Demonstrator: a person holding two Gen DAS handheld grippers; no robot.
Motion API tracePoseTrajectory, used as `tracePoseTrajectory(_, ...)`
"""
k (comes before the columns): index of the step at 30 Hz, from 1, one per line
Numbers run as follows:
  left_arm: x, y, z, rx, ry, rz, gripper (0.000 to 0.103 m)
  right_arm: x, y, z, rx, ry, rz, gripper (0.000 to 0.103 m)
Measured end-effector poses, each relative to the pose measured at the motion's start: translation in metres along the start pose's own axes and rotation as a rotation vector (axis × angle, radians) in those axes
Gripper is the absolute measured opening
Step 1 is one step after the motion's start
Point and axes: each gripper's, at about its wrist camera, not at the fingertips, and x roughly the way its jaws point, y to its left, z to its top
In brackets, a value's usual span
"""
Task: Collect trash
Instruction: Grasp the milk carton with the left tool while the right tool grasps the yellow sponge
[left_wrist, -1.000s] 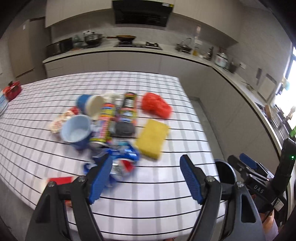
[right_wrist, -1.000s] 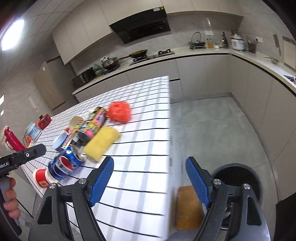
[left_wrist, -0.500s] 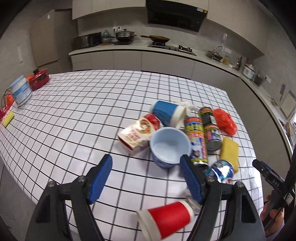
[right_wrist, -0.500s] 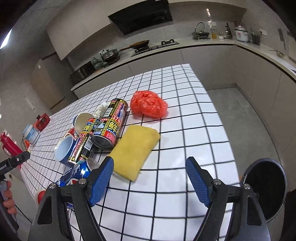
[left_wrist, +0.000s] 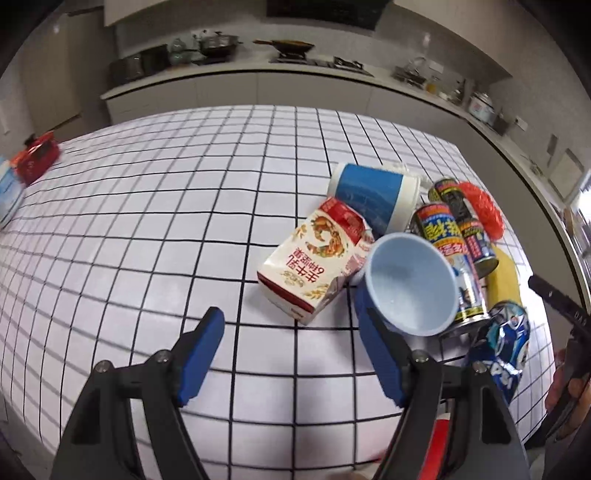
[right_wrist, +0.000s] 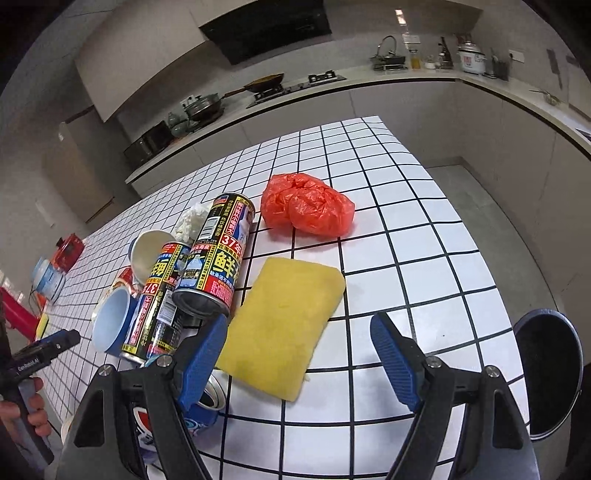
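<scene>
trash lies in a tight heap on the checked tabletop (left_wrist: 147, 229). the left tongs (left_wrist: 291, 350) hang partly open and hold nothing; a milk carton (left_wrist: 314, 258) lies just ahead of them, and a light blue cup (left_wrist: 410, 284) sits on its side against their right finger, mouth toward the camera. the right tongs (right_wrist: 299, 354) also stand apart and empty; a yellow sponge (right_wrist: 284, 317) lies between and just ahead of their fingers. 2 cans (right_wrist: 214, 258) lie beside its left edge, a crumpled red bag (right_wrist: 306, 210) lies farther ahead, and a crushed blue can (right_wrist: 199, 406) sits under the left finger. a black bin (right_wrist: 550, 373) stands on the floor to the right.
</scene>
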Motion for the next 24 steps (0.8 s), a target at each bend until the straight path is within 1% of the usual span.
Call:
tracePoseTrajectory(3, 0.015, 0.004, 0.008, 0.087, 0.019, -0.033, 0.077, 0.002, 0.006, -0.002, 0.027, -0.004, -0.038, 0.081)
tracePoseTrajectory(7, 0.031, 0.004, 0.016, 0.173, 0.038, -0.064, 0.077, 0.006, 0.012, -0.003, 0.067, -0.015, -0.083, 0.081)
tracePoseTrajectory(10, 0.042, 0.005, 0.020, 0.204, 0.057, -0.101, 0.077, 0.008, 0.017, -0.004, 0.086, -0.018, -0.104, 0.081)
tracePoseTrajectory(16, 0.056, 0.000, 0.025, 0.251, 0.060, -0.144, 0.076, 0.010, 0.024, -0.004, 0.099, -0.022, -0.139, 0.081)
tracePoseTrajectory(17, 0.057, -0.001, 0.025, 0.260, 0.055, -0.147, 0.073, 0.011, 0.025, -0.003, 0.104, -0.020, -0.144, 0.081)
tracePoseTrajectory(18, 0.059, -0.002, 0.025, 0.267, 0.053, -0.153, 0.065, 0.012, 0.025, -0.003, 0.107, -0.018, -0.146, 0.081)
tracePoseTrajectory(20, 0.062, -0.004, 0.027, 0.263, 0.044, -0.152, 0.063, 0.015, 0.025, -0.003, 0.110, -0.011, -0.150, 0.081)
tracePoseTrajectory(24, 0.056, 0.005, 0.024, 0.222, 0.030, -0.163, 0.056, 0.018, 0.026, -0.003, 0.111, -0.006, -0.157, 0.081)
